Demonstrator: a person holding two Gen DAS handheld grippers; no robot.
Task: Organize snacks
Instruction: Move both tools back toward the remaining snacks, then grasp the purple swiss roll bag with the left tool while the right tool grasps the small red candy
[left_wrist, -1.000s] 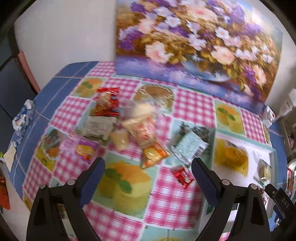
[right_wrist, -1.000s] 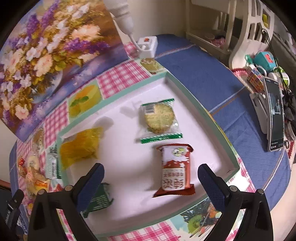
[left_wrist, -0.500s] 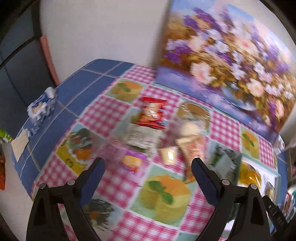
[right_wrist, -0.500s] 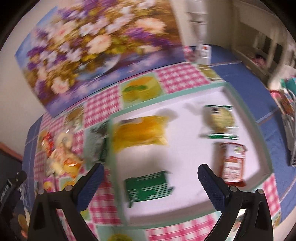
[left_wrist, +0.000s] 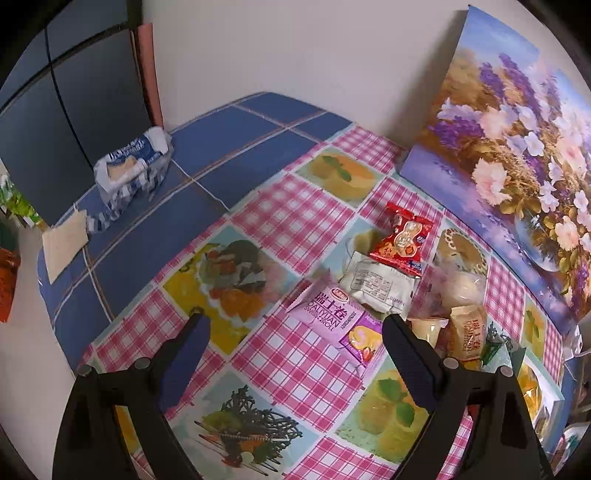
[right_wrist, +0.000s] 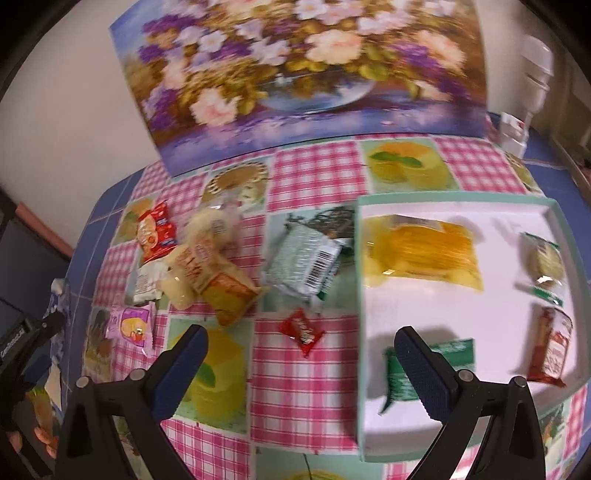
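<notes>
The left gripper (left_wrist: 295, 334) points steeply down over the table, jaws spread wide, nothing between its blue-padded fingers (left_wrist: 184, 354). The right gripper (right_wrist: 301, 349) is tilted down the same way, jaws equally wide apart and empty, its fingers (right_wrist: 424, 373) clear of the surface. Neither touches anything.

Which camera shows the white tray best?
The right wrist view: the tray fills its right side, with all four packets inside visible. The left wrist view catches only a corner of the tray at the right edge, behind a gripper finger.
</notes>
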